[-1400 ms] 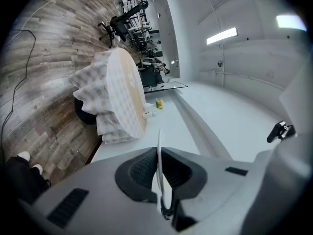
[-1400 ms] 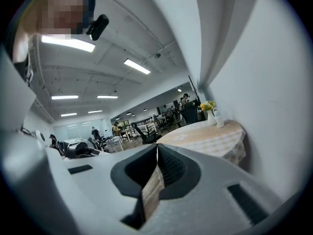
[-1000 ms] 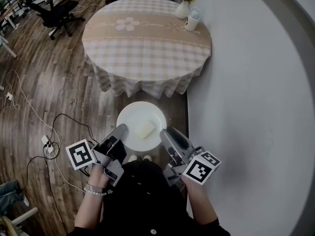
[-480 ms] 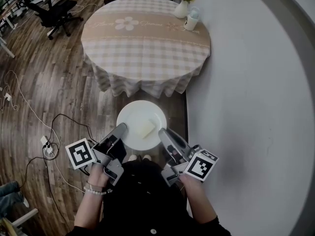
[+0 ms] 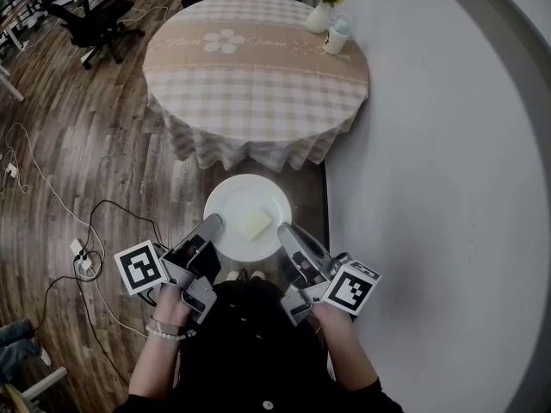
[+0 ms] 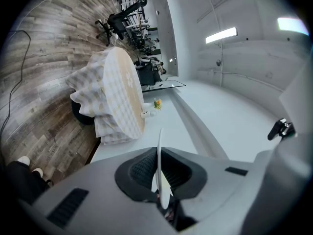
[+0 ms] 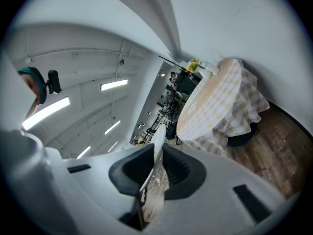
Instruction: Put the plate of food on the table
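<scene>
A white plate (image 5: 239, 206) with a pale slab of food (image 5: 256, 224) hangs over the wood floor, short of the round checked table (image 5: 258, 89). My left gripper (image 5: 212, 224) is shut on the plate's left rim; in the left gripper view (image 6: 159, 173) that rim (image 6: 159, 148) stands edge-on between the pads. My right gripper (image 5: 285, 231) is at the right rim. Its jaws have just been closing with the rim (image 7: 157, 143) between them, and the right gripper view (image 7: 155, 173) shows the pads pressed on it.
A vase of flowers (image 5: 320, 7) and a small white bottle (image 5: 336, 38) stand at the table's far right edge. A white wall (image 5: 430, 188) runs along the right. Cables and a power strip (image 5: 82, 252) lie on the floor at left, with an office chair (image 5: 95, 20) beyond.
The right gripper has shifted slightly left onto the plate's right rim and rolled a little. The plate and the left gripper have stayed where they were.
</scene>
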### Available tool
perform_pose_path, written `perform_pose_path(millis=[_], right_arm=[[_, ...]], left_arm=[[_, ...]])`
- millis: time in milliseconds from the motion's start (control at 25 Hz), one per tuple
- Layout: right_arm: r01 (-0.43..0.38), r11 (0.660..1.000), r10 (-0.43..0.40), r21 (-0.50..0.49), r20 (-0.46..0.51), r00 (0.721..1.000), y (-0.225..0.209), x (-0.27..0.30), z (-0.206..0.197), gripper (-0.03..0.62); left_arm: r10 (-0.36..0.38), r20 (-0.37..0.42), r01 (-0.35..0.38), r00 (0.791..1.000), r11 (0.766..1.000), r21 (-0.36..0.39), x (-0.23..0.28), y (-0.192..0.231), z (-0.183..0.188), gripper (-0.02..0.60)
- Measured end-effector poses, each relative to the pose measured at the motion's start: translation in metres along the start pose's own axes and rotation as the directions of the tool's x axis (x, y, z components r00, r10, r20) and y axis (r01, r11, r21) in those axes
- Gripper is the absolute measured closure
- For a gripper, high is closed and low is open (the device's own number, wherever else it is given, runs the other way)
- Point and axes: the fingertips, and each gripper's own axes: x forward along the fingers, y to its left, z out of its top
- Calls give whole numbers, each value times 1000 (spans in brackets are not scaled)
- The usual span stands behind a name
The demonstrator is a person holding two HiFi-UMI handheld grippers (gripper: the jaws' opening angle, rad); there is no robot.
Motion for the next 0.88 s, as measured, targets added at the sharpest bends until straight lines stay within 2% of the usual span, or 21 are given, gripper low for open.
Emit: perform_pose_path(millis=[880], right_arm=[[24, 1000, -23, -12, 63, 998, 15, 0, -19, 563]], left_arm=[[-20, -64, 21, 998, 1000, 23, -18, -1, 5, 569]])
